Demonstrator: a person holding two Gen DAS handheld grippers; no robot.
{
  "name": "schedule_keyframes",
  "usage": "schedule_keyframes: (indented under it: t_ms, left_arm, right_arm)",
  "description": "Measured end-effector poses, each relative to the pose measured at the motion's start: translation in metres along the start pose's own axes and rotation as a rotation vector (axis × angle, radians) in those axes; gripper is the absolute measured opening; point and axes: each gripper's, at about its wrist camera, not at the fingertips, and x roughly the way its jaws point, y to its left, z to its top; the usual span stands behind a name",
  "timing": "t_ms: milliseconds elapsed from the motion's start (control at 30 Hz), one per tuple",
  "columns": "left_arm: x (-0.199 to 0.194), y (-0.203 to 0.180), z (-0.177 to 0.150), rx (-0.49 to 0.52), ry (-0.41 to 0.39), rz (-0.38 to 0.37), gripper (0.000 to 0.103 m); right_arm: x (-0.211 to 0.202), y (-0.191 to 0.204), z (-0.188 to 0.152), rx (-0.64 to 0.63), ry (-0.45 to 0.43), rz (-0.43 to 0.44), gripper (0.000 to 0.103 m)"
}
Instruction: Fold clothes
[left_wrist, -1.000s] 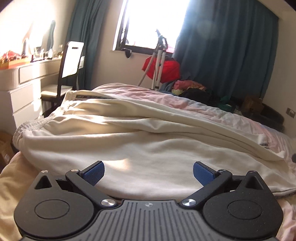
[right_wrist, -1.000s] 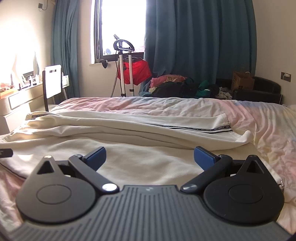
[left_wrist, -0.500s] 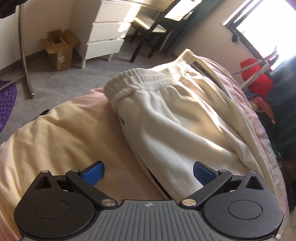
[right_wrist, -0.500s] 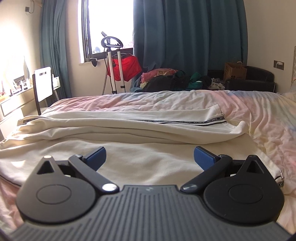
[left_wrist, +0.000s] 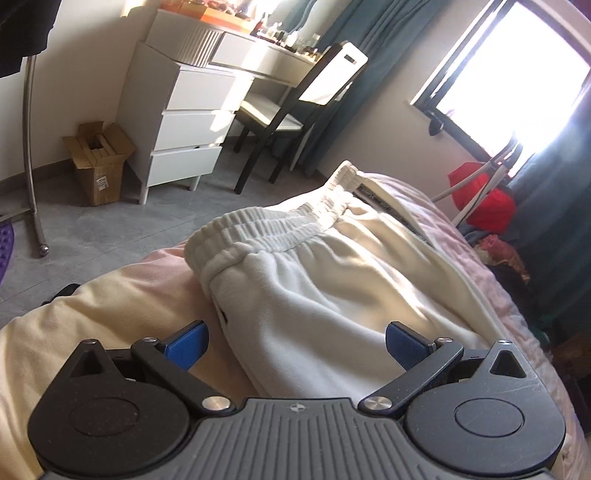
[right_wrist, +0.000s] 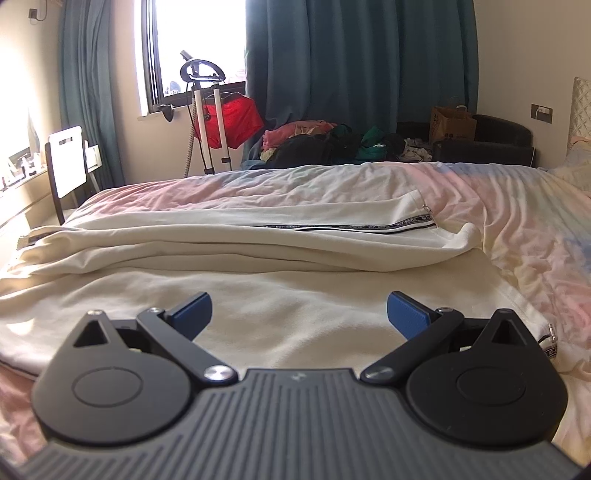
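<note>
At the far left of the left wrist view, a cardboard box (left_wrist: 99, 162) is seen on the floor beside the white drawers (left_wrist: 188, 122); its flaps are open, and what is inside cannot be told. To the right of the drawers a chair (left_wrist: 295, 107) is placed.

The cream trousers (left_wrist: 332, 288) are spread on the bed (left_wrist: 92, 325). The left tool (left_wrist: 295, 343) is held wide open with nothing gripped; the side edge of the trousers, below the elastic waistband (left_wrist: 258, 229), lies between its blue fingertips (left_wrist: 186, 343), though contact cannot be told.

In the right wrist view, the right tool (right_wrist: 299, 314) is also wide open and empty. It is held over the near leg of the trousers (right_wrist: 295, 295), whose hem (right_wrist: 546, 339) is seen at the right. A printed stripe (right_wrist: 351, 227) along the far leg is shown only here, as is a brown paper bag (right_wrist: 452, 125) behind the bed; the waistband, box and drawers are shown only by the left view.
</note>
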Motion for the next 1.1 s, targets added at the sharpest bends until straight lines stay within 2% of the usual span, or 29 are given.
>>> schedule_keyframes:
  t_ms: [67,100,233,400,500,700,733,833,900,967,1000,1100]
  left_arm:
    - [-0.003,-0.001,0.001,-0.011,-0.021,-0.044,0.103]
    - [0.000,0.002,0.001,-0.032,-0.007,-0.047,0.103]
    - [0.014,0.018,0.001,-0.136,0.085,-0.017,0.103]
    - [0.030,0.031,-0.001,-0.247,0.141,0.018,0.103]
    - [0.030,0.028,0.001,-0.306,0.123,-0.082,0.103]
    - [0.015,0.022,0.003,-0.346,0.008,-0.304,0.103]
    - [0.015,0.022,0.003,-0.350,0.002,-0.320,0.103]
    - [0.034,0.023,0.001,-0.355,0.082,-0.222,0.103]
    - [0.048,0.029,-0.001,-0.391,0.141,-0.193,0.099]
    - [0.054,0.027,-0.001,-0.384,0.161,-0.163,0.096]
    - [0.053,0.025,-0.001,-0.373,0.156,-0.153,0.092]
    - [0.048,0.020,-0.002,-0.340,0.136,-0.136,0.073]
  right_arm:
    - [0.000,-0.001,0.000,0.000,0.003,-0.021,0.103]
    - [0.000,-0.001,0.000,0.002,0.007,-0.035,0.103]
    - [0.003,-0.008,-0.001,0.029,0.027,-0.060,0.103]
    - [0.004,-0.011,-0.001,0.050,0.034,-0.046,0.103]
    - [0.006,-0.010,-0.002,0.043,0.042,-0.046,0.103]
    - [0.008,-0.011,-0.002,0.058,0.056,-0.048,0.103]
    - [0.008,-0.012,-0.002,0.068,0.055,-0.043,0.103]
    - [0.009,-0.014,-0.002,0.084,0.058,-0.036,0.103]
    - [0.010,-0.014,-0.002,0.087,0.062,-0.040,0.103]
    - [0.011,-0.015,-0.003,0.087,0.070,-0.046,0.103]
    - [0.012,-0.016,-0.003,0.090,0.072,-0.044,0.103]
    - [0.011,-0.020,-0.002,0.108,0.063,-0.030,0.103]
